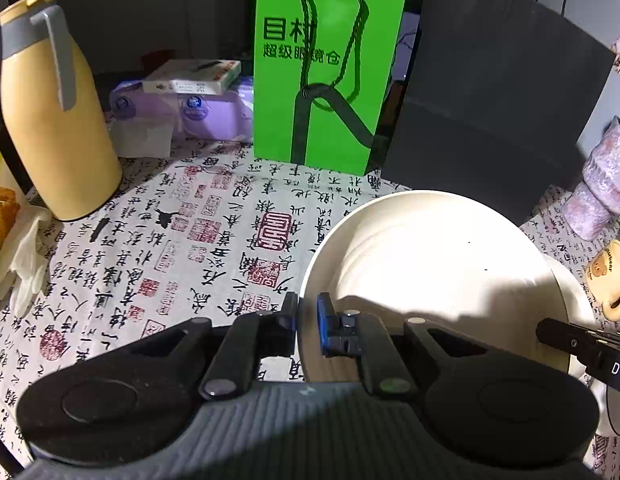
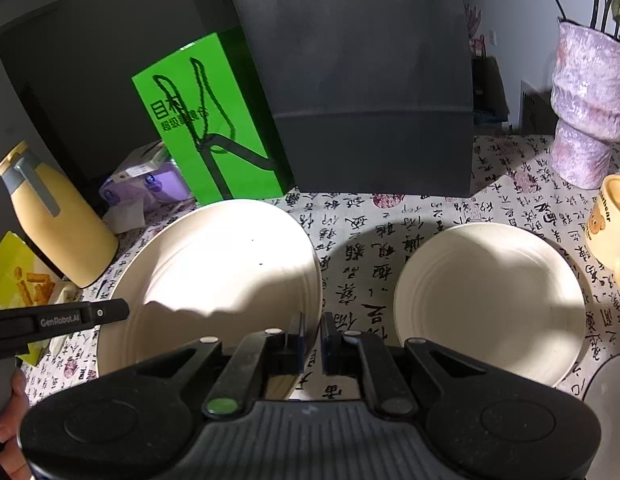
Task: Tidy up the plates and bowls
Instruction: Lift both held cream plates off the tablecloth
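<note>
1. Plate, cream and wide, is gripped by its rim on two sides: the left claw is clenched on its left edge and the right claw on its right edge, so it hangs tilted above the bench, lifted clear as far as I can judge.
2. Risk: each claw pinches only a thin, smooth, glazed lip. If the two hands drift apart or twist unevenly, the rim could slide out of one grip and the plate would swing or drop.
3. Risk: a cream bowl rests on the bench just beside the plate, to its right. Lowering the plate carelessly could clip the bowl's rim and chip either piece.
4. Risk: a yellow mug, a tall yellow jug, a green paper bag and a dark bag crowd the bench, leaving little swing room.
5. Materials: plate and bowl look like hard ceramic with shallow concentric ridges, round and stiff. The bench wears a cloth printed with black calligraphy and red seals, soft and likely to slide under dishes. The claw pads are blue, on black plastic fingers.
</note>
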{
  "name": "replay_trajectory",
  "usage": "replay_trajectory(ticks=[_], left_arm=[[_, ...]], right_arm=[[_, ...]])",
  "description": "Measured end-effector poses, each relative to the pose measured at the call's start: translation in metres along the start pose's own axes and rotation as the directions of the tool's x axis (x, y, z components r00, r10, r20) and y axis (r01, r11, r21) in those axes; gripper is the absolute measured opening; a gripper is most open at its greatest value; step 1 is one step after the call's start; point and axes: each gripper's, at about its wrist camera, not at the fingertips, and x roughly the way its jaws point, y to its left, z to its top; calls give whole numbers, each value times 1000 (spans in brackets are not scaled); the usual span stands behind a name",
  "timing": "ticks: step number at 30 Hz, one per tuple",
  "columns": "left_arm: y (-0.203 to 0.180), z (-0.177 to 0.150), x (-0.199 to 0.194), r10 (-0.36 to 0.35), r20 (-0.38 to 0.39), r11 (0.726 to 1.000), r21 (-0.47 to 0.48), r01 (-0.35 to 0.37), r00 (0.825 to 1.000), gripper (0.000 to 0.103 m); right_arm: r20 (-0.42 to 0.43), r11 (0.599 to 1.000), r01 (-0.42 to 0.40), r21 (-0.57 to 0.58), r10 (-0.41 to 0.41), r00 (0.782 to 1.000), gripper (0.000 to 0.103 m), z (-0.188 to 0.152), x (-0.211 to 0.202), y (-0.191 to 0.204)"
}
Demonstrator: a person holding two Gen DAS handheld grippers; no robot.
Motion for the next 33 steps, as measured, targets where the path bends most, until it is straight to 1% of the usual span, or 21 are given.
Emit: replay_trajectory(ticks=[15, 33], left_arm=[[17, -18, -56, -5, 70, 1000, -19, 6, 998, 11], [34, -46, -112, -3, 131, 999, -34, 8, 991, 11]], right_arm=[[59, 999, -12, -34, 14, 998, 8, -18, -50, 31], [104, 997, -31, -68, 38, 994, 8, -45, -96, 58]])
